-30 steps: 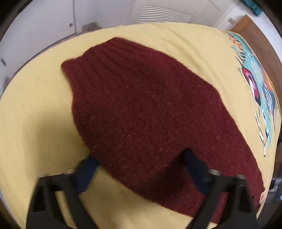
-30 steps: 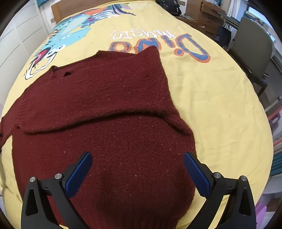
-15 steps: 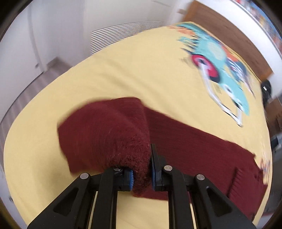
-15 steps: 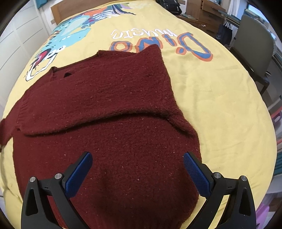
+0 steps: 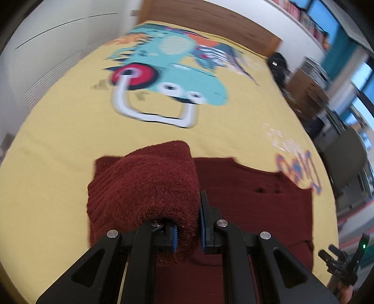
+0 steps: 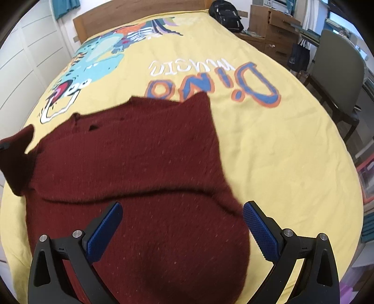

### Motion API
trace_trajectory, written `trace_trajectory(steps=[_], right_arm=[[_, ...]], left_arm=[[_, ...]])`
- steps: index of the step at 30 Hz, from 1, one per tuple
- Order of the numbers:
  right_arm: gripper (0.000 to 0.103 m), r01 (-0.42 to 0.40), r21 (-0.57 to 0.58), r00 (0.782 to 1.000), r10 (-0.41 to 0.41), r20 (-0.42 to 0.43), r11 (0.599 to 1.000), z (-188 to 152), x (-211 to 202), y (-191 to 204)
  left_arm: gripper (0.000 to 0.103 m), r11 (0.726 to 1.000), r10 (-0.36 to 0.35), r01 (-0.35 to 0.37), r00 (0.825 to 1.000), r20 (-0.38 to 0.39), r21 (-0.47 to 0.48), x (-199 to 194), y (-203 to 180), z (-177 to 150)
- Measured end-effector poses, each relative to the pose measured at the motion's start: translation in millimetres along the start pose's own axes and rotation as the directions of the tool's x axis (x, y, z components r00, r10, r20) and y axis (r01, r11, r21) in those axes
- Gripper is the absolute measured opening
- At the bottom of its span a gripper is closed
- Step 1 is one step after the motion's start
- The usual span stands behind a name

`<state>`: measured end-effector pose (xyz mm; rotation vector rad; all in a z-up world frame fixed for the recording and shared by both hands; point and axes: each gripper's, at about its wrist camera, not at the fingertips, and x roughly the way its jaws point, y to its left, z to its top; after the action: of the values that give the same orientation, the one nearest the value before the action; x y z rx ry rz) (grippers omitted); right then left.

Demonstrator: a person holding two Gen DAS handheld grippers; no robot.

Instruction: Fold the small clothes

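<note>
On the yellow dinosaur-print bed cover (image 6: 268, 145), my left gripper (image 5: 188, 230) pinches the dark red knitted sweater's (image 6: 131, 168) sleeve; its body lies rightward, beneath my spread right gripper (image 6: 182, 224)

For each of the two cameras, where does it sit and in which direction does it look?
Left wrist: sits on the left gripper, looking down along it across the yellow bedspread toward the headboard; its jaws pinch a fold of the dark red sweater.
Right wrist: sits on the right gripper, looking down at the sweater; jaws open above it.
Shared: sweater, bedspread's dinosaur print, chair.
</note>
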<state>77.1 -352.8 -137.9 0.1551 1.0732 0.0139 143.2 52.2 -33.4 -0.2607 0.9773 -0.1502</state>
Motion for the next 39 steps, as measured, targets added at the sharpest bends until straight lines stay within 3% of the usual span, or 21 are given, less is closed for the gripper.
trace_trajectory(steps=[6, 10, 13, 19, 22, 29, 34, 35, 36, 37, 39], right_arm=[[0.103, 0.001, 0.005, 0.999, -0.001, 0.032, 1.0, 15.3, -11.7, -10.9], [0.103, 0.005, 0.008, 1.0, -0.005, 0.025, 1.0, 15.3, -11.6, -18.3], [0.103, 0.007, 0.022, 1.0, -0.007, -0.001, 1.0, 9.7, -4.5, -23.6], [0.102, 0.001, 0.036, 0.999, 0.001, -0.05, 0.999, -6.4, 14.7, -28.8], [0.103, -0.008, 0.058, 0.998, 0.012, -0.07, 0.998, -15.4, 22.7, -32.4], [0.103, -0.019, 0.108, 0.994, 0.031, -0.108, 0.994, -37.6, 34.6, -39.4], [0.102, -0.03, 0.119, 0.993, 0.043, -0.107, 0.992, -42.1, 36.1, -42.4], [0.103, -0.034, 0.122, 0.994, 0.047, -0.102, 0.992, -41.8, 35.0, -43.4], [0.102, -0.037, 0.127, 0.994, 0.049, -0.098, 0.991, -41.6, 33.9, -44.7], [0.103, -0.038, 0.13, 0.994, 0.051, -0.094, 0.991, -40.8, 33.3, -45.2], [0.103, -0.042, 0.138, 0.995, 0.054, -0.086, 0.99, -39.7, 31.1, -48.1]], left_arm=[[0.011, 0.992, -0.084, 0.089, 0.994, -0.066, 0.089, 48.9, -78.5, 1.3], [0.011, 0.982, -0.08, 0.099, 0.989, -0.121, 0.161, 78.7, -123.0, -17.6], [0.011, 0.977, -0.04, 0.072, 0.986, -0.159, 0.2, 102.9, -139.4, -33.7], [0.011, 0.963, 0.077, -0.013, 0.971, -0.229, 0.269, 145.3, -139.8, -75.1], [0.012, 0.965, 0.099, -0.032, 0.964, -0.248, 0.261, 159.5, -132.4, -85.5], [0.015, 0.94, 0.152, -0.07, 0.962, -0.226, 0.333, 169.0, -139.4, -92.6], [0.018, 0.948, 0.16, -0.076, 0.953, -0.257, 0.31, 167.6, -134.9, -88.7], [0.023, 0.949, 0.165, -0.08, 0.95, -0.265, 0.304, 166.6, -134.0, -87.0], [0.034, 0.951, 0.164, -0.078, 0.948, -0.273, 0.3, 165.4, -133.5, -86.1], [0.052, 0.953, 0.157, -0.069, 0.945, -0.285, 0.295, 164.9, -133.9, -85.6], [0.076, 0.953, 0.152, -0.059, 0.942, -0.301, 0.296, 161.7, -137.0, -85.7]])
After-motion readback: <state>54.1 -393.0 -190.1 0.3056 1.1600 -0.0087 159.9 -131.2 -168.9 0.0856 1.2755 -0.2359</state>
